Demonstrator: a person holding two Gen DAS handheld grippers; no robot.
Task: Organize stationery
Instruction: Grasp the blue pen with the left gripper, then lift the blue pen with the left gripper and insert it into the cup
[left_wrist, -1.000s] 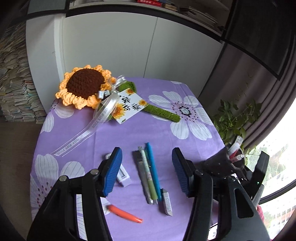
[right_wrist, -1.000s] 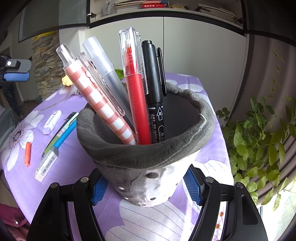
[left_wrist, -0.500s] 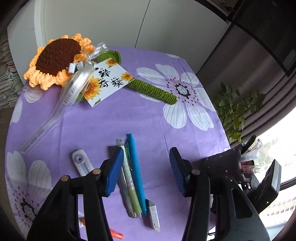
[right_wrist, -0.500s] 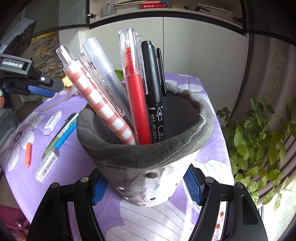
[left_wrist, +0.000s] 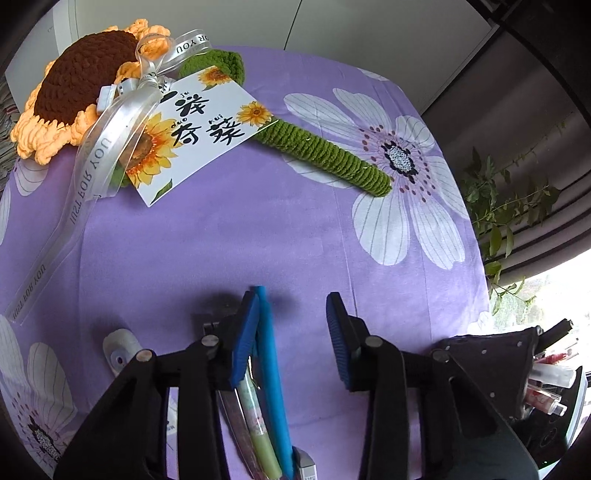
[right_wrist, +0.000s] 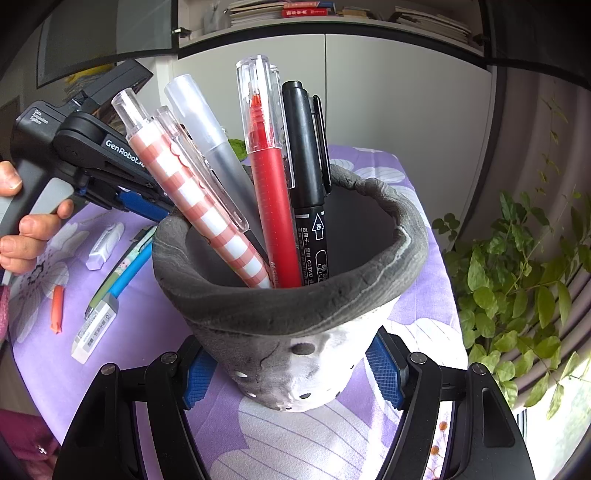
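The slim blue plastic pen (left_wrist: 271, 373) lies on the purple flowered tablecloth (left_wrist: 221, 236) between my left gripper's (left_wrist: 291, 343) closing jaws, hard by the left pad, the right pad apart from it. My right gripper (right_wrist: 293, 363) clamps the grey perforated ceramic pen pot (right_wrist: 295, 321) at the cloth's right
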